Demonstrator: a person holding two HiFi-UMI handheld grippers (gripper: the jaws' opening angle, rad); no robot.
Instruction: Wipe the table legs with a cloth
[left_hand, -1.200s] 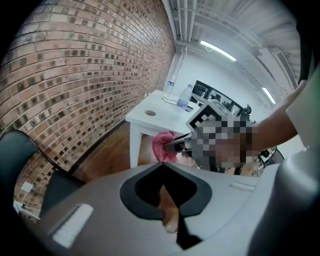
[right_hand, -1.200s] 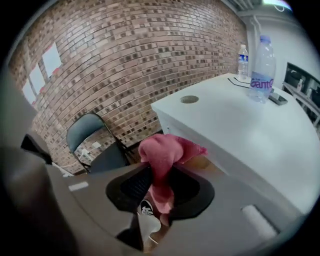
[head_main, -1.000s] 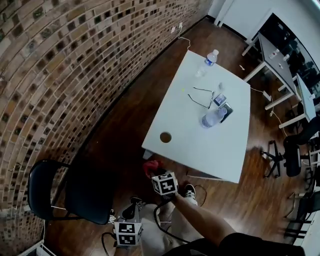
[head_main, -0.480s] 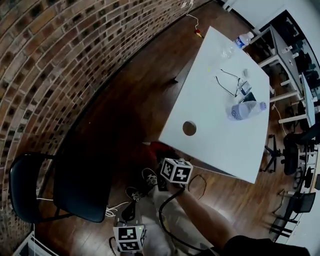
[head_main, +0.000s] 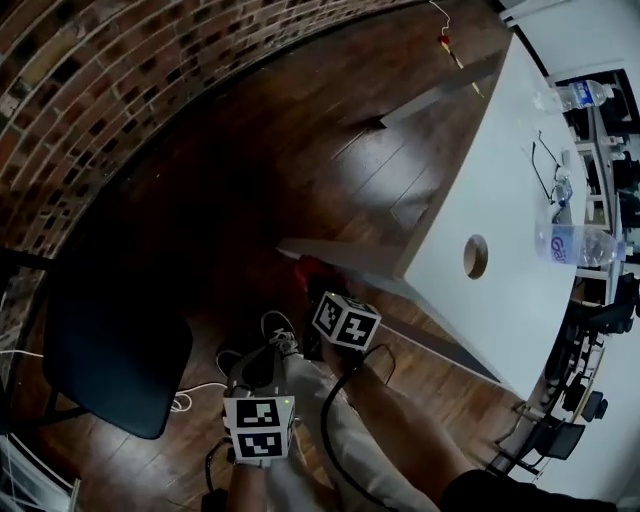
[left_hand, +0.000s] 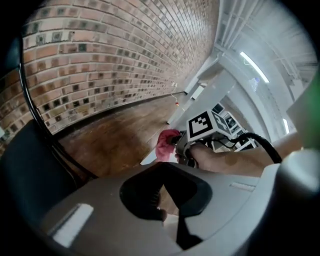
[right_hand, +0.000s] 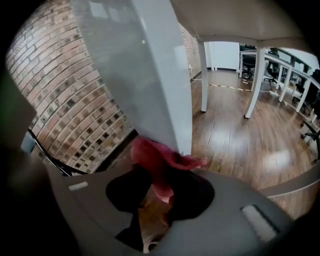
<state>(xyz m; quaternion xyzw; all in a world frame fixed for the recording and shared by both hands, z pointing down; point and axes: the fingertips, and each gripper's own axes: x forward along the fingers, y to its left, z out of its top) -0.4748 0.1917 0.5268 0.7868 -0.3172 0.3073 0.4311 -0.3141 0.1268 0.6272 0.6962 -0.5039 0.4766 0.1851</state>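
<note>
Head view, lower centre: right tool (head_main: 318, 298) clamps the red cloth (head_main: 308, 272) against the white bench leg (head_main: 350, 257). Left gripper view: left tool (left_hand: 167, 215) clenched, empty. Right gripper view: cloth (right_hand: 157, 160) mid-frame, touching the leg.

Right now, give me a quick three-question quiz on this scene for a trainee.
1. True or false: the right gripper is shut on a red cloth.
2. The cloth is pressed against: A) a chair, B) a table leg, C) a bottle.
3. Fill in: the top of the table has a round ___ near its corner.
Key: 1 true; 2 B; 3 hole.
</note>
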